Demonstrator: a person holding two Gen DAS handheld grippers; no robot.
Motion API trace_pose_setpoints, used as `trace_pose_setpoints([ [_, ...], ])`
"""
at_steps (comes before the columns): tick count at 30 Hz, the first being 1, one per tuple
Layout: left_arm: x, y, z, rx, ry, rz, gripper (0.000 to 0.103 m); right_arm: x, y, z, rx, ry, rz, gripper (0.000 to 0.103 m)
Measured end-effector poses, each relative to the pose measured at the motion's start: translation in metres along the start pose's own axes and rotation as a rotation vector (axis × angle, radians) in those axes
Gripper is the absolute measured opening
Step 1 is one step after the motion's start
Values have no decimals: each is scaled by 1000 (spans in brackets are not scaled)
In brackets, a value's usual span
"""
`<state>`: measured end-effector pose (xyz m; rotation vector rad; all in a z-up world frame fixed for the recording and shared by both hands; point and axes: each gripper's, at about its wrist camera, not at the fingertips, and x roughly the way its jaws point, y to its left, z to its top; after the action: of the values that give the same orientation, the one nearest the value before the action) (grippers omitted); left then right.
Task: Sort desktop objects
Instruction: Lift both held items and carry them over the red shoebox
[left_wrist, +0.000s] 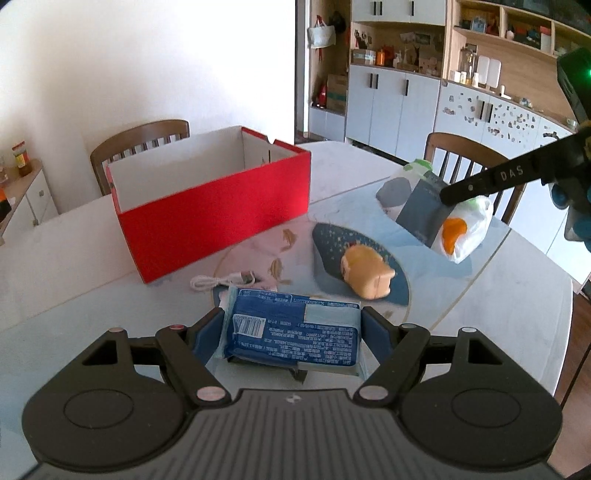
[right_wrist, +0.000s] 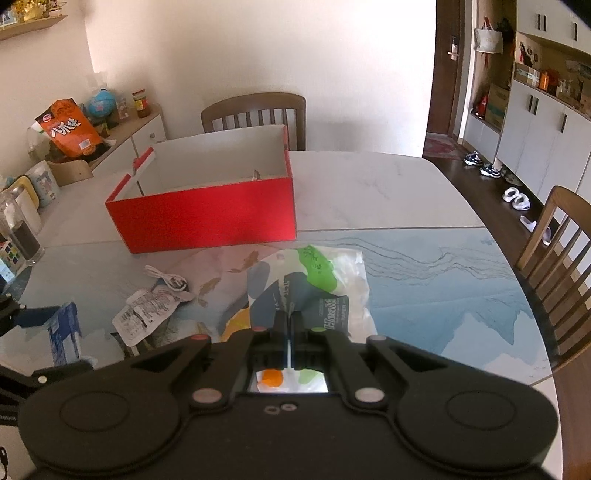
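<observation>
Red cardboard box (left_wrist: 207, 206) sits open at 11 o'clock. Left gripper (left_wrist: 293, 334) clamps a blue tissue pack (left_wrist: 291, 328); right gripper (right_wrist: 288, 325), pinched together, grips a white plastic bag (right_wrist: 314, 288). Both seem lifted; next, carry them over the box.

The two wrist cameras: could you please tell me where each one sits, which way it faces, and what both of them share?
Left wrist: sits on the left gripper, looking down its fingers past the blue tissue pack clamped between them, toward the red box; the right gripper's finger shows too.
Right wrist: sits on the right gripper, shut on a white printed bag, facing the same box across the table.
Shared: box, bag, white cable, tissue pack.
</observation>
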<state>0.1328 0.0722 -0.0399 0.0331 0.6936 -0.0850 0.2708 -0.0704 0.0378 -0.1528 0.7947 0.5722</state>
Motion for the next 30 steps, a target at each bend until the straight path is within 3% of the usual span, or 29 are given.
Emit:
trace_pose_setpoints([
  [30,24,38,100,17,-143,43,79,11,20,83,-49,-110,45,0],
])
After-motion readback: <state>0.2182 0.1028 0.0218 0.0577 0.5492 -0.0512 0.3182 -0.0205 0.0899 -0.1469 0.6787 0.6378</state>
